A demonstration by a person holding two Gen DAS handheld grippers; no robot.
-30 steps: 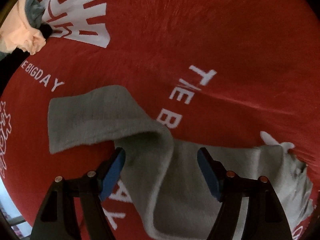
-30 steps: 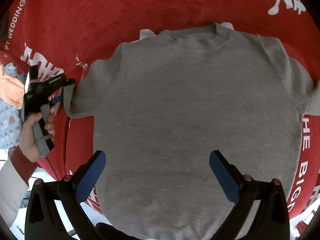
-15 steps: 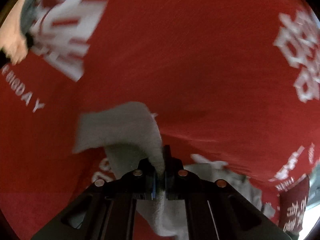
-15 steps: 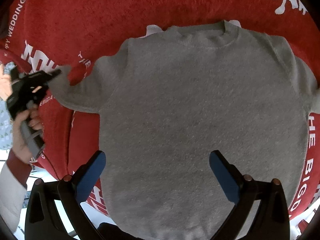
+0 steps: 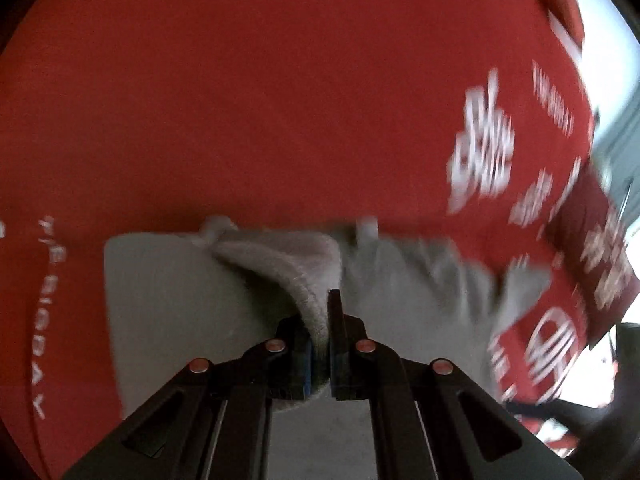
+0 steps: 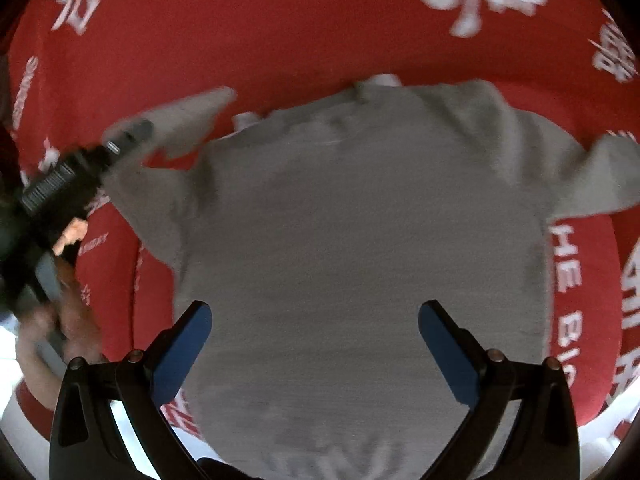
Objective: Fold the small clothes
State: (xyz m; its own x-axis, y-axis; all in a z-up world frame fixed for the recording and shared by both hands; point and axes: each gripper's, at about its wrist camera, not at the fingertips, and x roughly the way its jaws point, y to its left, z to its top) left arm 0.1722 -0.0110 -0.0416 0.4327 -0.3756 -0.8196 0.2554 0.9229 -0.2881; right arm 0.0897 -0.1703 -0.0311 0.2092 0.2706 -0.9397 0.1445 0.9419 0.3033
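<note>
A small grey sweatshirt (image 6: 360,220) lies spread on a red cloth with white lettering (image 6: 280,32). My left gripper (image 5: 320,320) is shut on the sweatshirt's left sleeve (image 5: 296,272), which hangs lifted and folded over the grey body (image 5: 168,288). In the right wrist view the same left gripper (image 6: 116,144), held by a hand (image 6: 72,236), carries that sleeve (image 6: 184,116) above the cloth. My right gripper (image 6: 316,320) hovers open over the lower part of the sweatshirt, with nothing between its blue pads (image 6: 184,344). The other sleeve (image 6: 600,176) lies out to the right.
The red cloth (image 5: 240,100) covers the whole surface and drops off at its right edge (image 5: 600,240). A red-cuffed white sleeve of the person (image 6: 32,404) shows at the lower left. The picture is blurred by motion.
My left gripper shut on the sleeve, lifted it off the cloth and swung it in toward the sweatshirt's body. The right gripper drifted slightly and stayed open.
</note>
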